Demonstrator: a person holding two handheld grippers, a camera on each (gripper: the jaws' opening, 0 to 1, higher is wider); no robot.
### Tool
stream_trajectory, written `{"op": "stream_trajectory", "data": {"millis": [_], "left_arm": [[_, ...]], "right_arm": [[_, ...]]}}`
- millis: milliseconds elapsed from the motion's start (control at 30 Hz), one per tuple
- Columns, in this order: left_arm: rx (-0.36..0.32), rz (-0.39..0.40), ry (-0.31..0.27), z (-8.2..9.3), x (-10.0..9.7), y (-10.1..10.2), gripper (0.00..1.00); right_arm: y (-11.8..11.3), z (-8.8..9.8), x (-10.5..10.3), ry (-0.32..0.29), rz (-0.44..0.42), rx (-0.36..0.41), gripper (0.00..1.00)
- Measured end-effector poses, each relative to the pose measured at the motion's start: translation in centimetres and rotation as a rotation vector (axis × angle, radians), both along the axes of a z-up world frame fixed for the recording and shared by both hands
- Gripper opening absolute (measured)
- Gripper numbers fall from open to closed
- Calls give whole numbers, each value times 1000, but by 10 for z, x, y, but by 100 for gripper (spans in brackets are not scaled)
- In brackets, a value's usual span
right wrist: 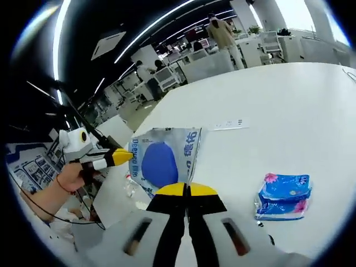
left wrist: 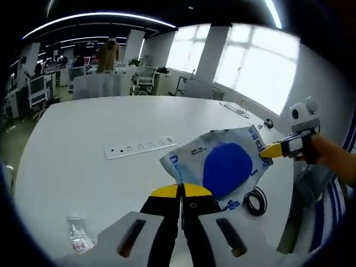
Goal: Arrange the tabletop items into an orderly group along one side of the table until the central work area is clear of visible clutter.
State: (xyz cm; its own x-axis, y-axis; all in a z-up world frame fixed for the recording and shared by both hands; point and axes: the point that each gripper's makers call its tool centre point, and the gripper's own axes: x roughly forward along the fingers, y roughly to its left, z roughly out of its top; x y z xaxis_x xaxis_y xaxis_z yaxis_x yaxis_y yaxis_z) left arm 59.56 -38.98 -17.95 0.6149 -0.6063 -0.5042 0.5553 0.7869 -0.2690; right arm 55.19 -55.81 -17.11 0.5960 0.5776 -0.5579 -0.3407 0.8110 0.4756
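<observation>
**Blue-and-white packet held at both ends**

The blue-and-white packet [left wrist: 228, 167] is pinched above the white table [left wrist: 83, 144] by the left gripper [left wrist: 181, 192] and right gripper [right wrist: 186, 190], jaws closed; a coiled black cable [left wrist: 256, 201] lies just beside; a power strip [left wrist: 142, 147] sits farther off; a floral tissue pack [right wrist: 283, 196] rests apart

Left gripper view: small bottle [left wrist: 79, 238] at lower left, label print too small to read; black cable coil [left wrist: 256, 201] partly hidden under the wipes pack [left wrist: 222, 167]. Right gripper view: pack's lower edge hidden behind the jaws; blue tissue packet [right wrist: 282, 194] print blurred.
</observation>
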Motion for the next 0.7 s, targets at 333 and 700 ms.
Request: {"op": "stream_trajectory", "data": {"millis": [333, 700], "left_arm": [[34, -45, 88, -39, -1, -13, 0], [50, -66, 172, -76, 6, -24, 0]], "right_arm": [[-8, -43, -6, 97, -91, -17, 0], [-21, -82, 3, 176, -135, -39, 0]]}}
